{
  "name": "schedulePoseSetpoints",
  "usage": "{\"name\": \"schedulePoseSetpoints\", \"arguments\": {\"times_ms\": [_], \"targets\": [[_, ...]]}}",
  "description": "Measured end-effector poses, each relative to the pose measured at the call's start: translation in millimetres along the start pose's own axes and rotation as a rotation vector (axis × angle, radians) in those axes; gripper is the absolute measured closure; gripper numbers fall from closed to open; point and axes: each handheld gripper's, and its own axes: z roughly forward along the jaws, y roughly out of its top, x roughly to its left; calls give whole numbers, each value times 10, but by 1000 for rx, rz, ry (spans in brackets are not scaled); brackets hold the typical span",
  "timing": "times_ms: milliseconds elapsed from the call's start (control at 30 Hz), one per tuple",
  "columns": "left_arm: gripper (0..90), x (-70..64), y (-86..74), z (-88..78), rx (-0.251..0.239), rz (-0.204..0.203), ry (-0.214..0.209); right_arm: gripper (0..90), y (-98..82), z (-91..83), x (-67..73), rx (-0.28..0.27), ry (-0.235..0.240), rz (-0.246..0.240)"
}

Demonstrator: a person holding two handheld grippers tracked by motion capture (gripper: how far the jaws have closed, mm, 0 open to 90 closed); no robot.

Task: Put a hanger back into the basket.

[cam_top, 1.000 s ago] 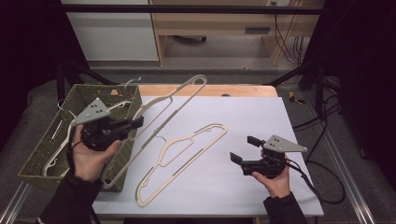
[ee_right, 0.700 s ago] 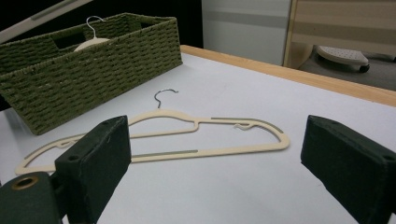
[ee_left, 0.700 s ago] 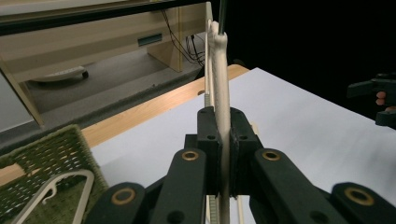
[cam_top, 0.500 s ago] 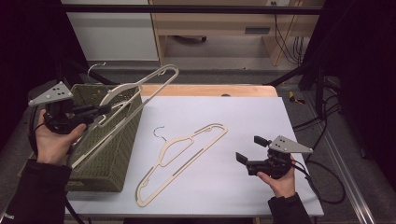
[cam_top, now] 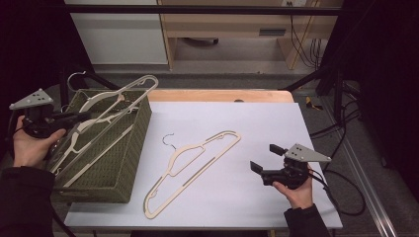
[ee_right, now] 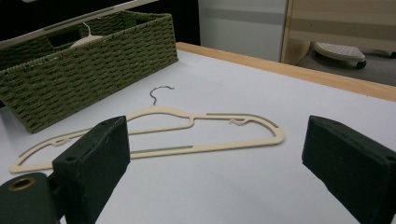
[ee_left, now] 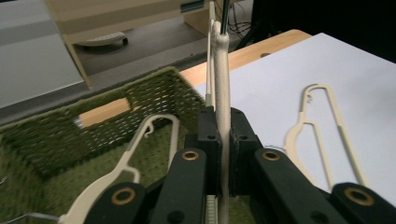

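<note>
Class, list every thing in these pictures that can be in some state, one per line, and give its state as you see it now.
Left gripper: shut on the held hanger.
Held hanger: lifted, tilted over the basket.
Right gripper: open, nothing between its jaws.
Hanger on the table: lying flat, untouched.
Woven basket: open-topped, another hanger inside.
Hanger in the basket: resting inside.

Both grippers are black, each topped by a grey three-cornered plate dotted with small dark holes. The left gripper [cam_top: 74, 117] has jointed black arms with brass-coloured rivets and screw-fastened black pads. The right gripper [cam_top: 265, 158] has blocky, matte black jaws and trails a black cable. The person wears dark long sleeves.
</note>
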Motion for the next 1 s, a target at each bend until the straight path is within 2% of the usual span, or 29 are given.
{"name": "schedulePoseSetpoints", "arguments": {"times_ms": [133, 233, 333, 367, 500, 667, 867, 1000], "targets": [[857, 160, -88, -27, 4, -13, 26, 84, -1, 0, -4, -3, 0, 6], [857, 231, -168, -24, 13, -24, 30, 84, -4, 4, -8, 0, -1, 5], [857, 258, -218, 2, 32, -21, 31, 84, -9, 12, -5, 1, -2, 6], [857, 283, -275, 39, 58, -27, 36, 84, -9, 12, -3, 2, -1, 6], [857, 318, -353, 52, 62, -45, 31, 84, -7, 3, -6, -2, -1, 6], [857, 355, -462, 93, 112, -61, 33, 84, -11, 13, 0, 5, 0, 7], [854, 329, -636, 246, 155, -122, 11, 84, -11, 12, -1, 5, 0, 7], [845, 327, -740, 326, 158, -160, 4, 85, -11, 11, -1, 4, 0, 7]]}}
